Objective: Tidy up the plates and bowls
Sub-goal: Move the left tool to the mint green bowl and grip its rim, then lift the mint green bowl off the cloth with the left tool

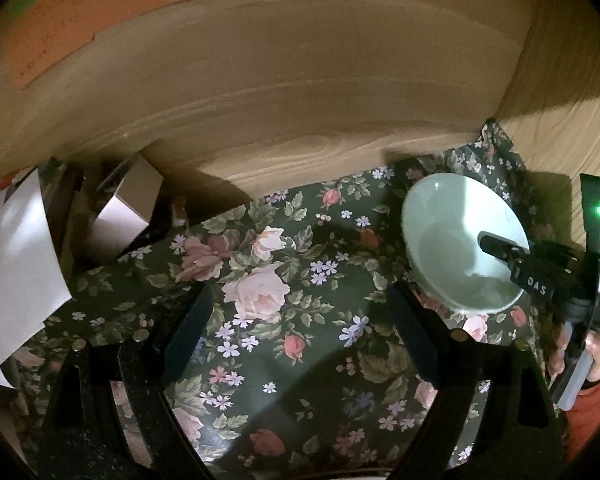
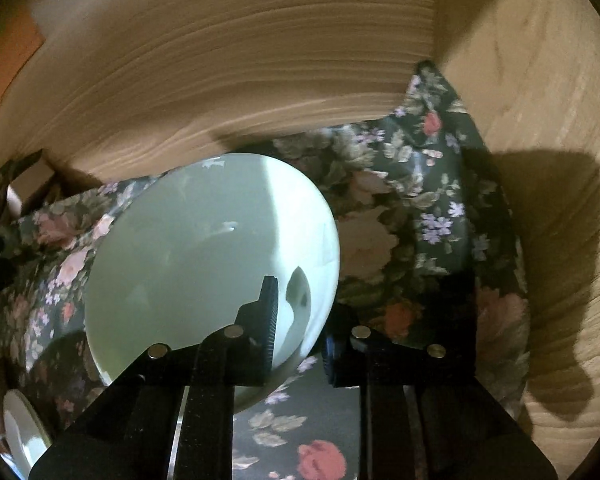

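So the right gripper (image 2: 300, 320) is pointing steeply down into the corner of a wooden cupboard and pinching the near wall of a pale green bowl (image 2: 204, 248). One finger (image 2: 266, 312) is sitting inside the bowl, the other is outside against the wall, and the jaws are squeezed nearly together on the rim. From the left wrist view you can see that same gripper (image 1: 512, 258) reaching in from the right edge, with a bit of the person's hand (image 1: 598, 354) and an orange sleeve behind it.

The left gripper (image 1: 300, 320) is hovering wide open over the floral liner (image 1: 268, 272), nothing between its fingers, just bare patterned cloth under it.

The bowl is sitting upright on the liner, toward the back right of the shelf. The back panel (image 1: 300, 92) is near its far rim, and the side wall (image 2: 540, 200) is off to its right with a strip of bunched-up liner between them.

Roomwise, the middle of the shelf is lying open. Over on the left there's a small box (image 1: 128, 208) and some white paper (image 1: 16, 264) crowding that edge. In the right wrist view a white plate (image 2: 24, 436) is peeking in at the bottom left, close to the bowl but I can't tell if they're touching.
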The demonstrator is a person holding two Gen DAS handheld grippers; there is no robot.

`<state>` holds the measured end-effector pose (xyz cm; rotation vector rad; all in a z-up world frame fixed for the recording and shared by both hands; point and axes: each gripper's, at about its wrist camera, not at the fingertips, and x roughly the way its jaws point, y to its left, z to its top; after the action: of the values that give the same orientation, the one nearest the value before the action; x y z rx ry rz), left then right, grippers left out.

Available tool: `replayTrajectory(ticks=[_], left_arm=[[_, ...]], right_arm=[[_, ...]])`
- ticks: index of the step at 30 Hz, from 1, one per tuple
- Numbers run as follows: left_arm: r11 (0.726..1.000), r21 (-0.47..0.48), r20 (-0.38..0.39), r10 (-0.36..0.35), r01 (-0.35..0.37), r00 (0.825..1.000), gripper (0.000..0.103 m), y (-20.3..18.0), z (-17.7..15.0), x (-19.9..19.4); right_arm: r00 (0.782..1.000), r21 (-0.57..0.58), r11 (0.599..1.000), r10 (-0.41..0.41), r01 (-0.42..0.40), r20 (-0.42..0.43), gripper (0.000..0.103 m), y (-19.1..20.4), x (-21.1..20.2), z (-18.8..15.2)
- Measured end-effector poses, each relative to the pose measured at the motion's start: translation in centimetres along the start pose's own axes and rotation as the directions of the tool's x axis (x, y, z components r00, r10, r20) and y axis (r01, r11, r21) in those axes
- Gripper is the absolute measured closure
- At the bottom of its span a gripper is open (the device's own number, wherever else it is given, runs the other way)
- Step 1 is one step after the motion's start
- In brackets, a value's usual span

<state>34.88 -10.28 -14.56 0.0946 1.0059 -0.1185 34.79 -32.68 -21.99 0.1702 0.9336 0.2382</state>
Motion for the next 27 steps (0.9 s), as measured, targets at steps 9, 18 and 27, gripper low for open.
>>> replayTrajectory(ticks=[9,18,27], left_arm=[[1.0,-0.001,-0.058,0.011,-0.011,0.998,0.022,0.1,-1.2,1.9],[0.998,0.056,-0.154,0.014,-0.006,0.988,0.044,-1.1,-2.8,4.3],[0.993,0.111,-0.195,-0.012,0.034,0.981,0.077,-2.5,-3.8,5.4]], right_arm=[[0.996,-0.088,0.992,0.087,-0.088,-0.023,0.086,3.4,-1.4,-1.8],[0.989,-0.122,0.982,0.142,-0.147,-0.052,0.086,5.6,-1.2,-3.8],[0.983,-0.123,0.975,0.181,-0.185,-0.042,0.085,6.2,-1.0,-4.9]])
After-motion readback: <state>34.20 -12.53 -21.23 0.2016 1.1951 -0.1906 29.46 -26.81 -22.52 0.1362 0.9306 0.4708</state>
